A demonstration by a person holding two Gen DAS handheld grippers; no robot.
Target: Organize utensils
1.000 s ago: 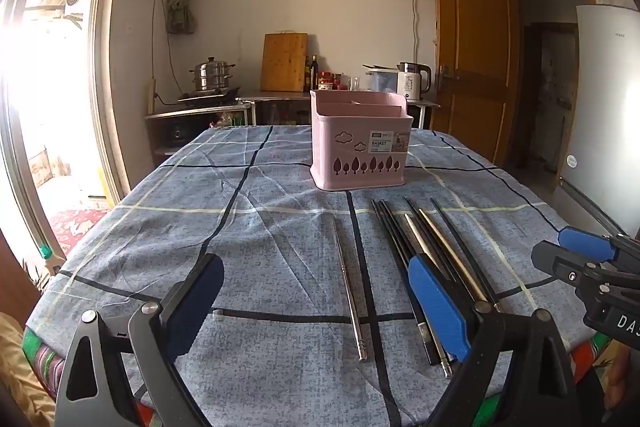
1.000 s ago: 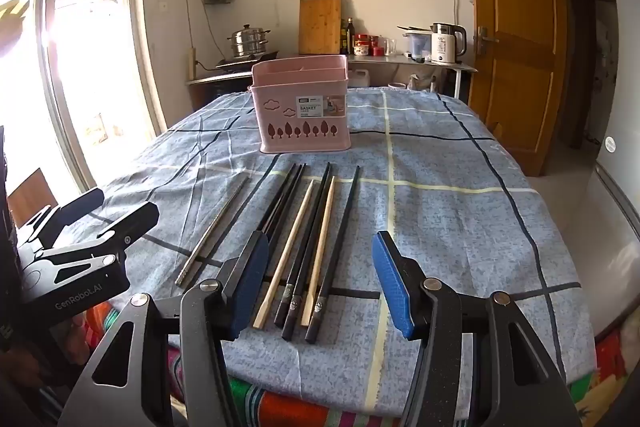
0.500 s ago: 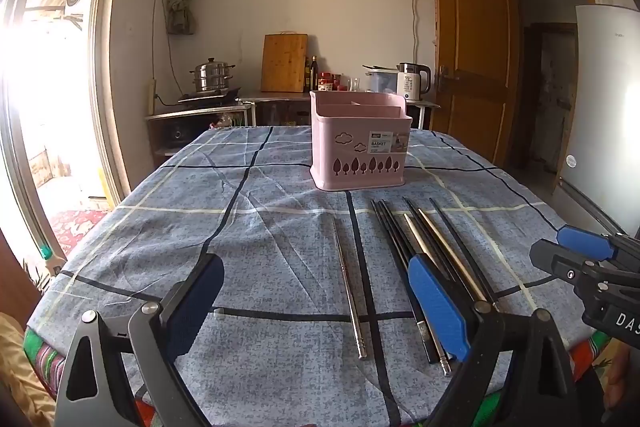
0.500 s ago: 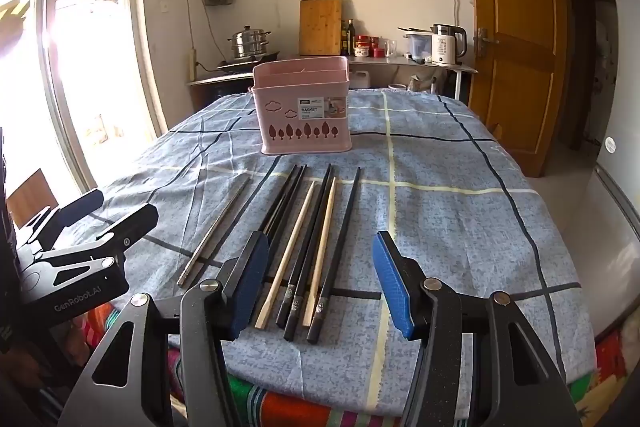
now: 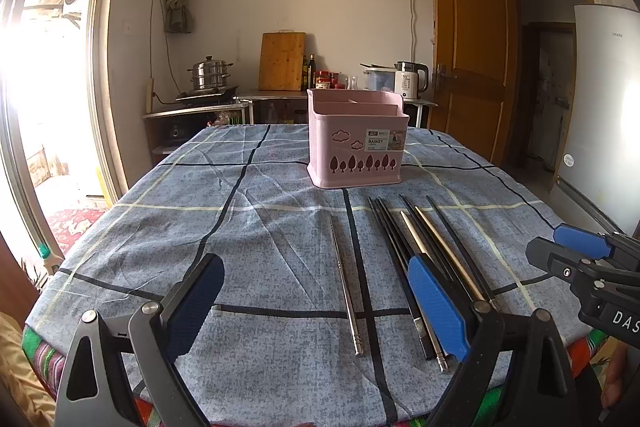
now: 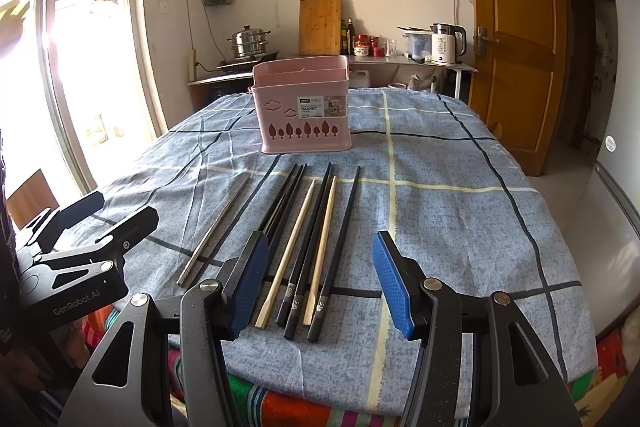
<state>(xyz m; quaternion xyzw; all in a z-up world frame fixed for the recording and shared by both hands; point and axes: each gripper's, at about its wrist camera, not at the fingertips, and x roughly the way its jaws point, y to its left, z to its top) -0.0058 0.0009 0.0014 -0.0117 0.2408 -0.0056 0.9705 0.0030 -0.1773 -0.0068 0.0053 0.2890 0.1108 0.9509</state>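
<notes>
Blue checked tablecloth (image 6: 460,195) carried a pink basket (image 6: 305,115) at centre, chopsticks (image 6: 316,239) fanned before it for sorting. Left gripper (image 5: 316,307) and right gripper (image 6: 316,279) hung wide apart, empty, presumably poised for picking.

Cloth-covered table (image 6: 460,211) with pink basket (image 6: 304,115), metal chopsticks (image 6: 216,227), mixed chopsticks (image 6: 316,239).

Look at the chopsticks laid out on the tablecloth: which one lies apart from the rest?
The metal chopstick, silver-grey, lies alone to the left of the bunch. The black chopsticks and the pale wooden chopsticks lie close together.
</notes>
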